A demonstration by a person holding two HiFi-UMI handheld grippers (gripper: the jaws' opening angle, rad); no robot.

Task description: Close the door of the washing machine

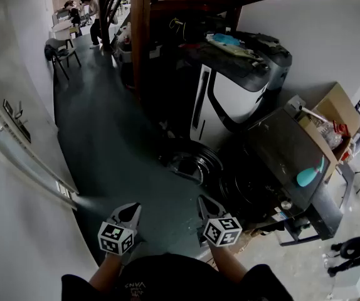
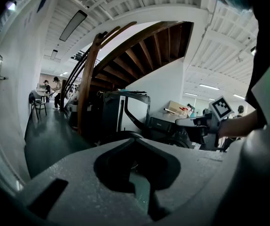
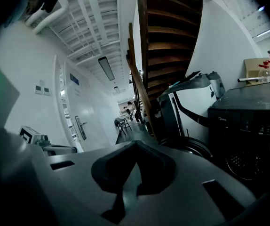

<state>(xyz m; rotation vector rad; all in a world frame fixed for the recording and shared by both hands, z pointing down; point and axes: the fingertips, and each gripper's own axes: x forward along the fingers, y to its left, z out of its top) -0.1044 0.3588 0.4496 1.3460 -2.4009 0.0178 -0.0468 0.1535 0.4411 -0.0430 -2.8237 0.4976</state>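
Note:
The dark front-loading washing machine [image 1: 286,149] stands at the right in the head view. Its round door [image 1: 189,162] hangs open to the left, low over the floor, beside the drum opening [image 1: 246,184]. My left gripper [image 1: 133,208] and right gripper [image 1: 202,200] are held low in front of me, both shut and empty, short of the door. The left gripper view looks past its closed jaws [image 2: 135,141] at the door [image 2: 125,134] and the right gripper [image 2: 196,122]. In the right gripper view the closed jaws [image 3: 135,146] point past the door [image 3: 189,145] and machine [image 3: 248,126].
A white and black appliance [image 1: 230,99] stands behind the washing machine under a wooden staircase post [image 1: 141,36]. A teal spray bottle [image 1: 308,175] lies on the machine's top; a cardboard box [image 1: 330,115] sits beyond. A white wall with a door [image 1: 17,124] runs along the left. People stand far down the hall [image 1: 92,14].

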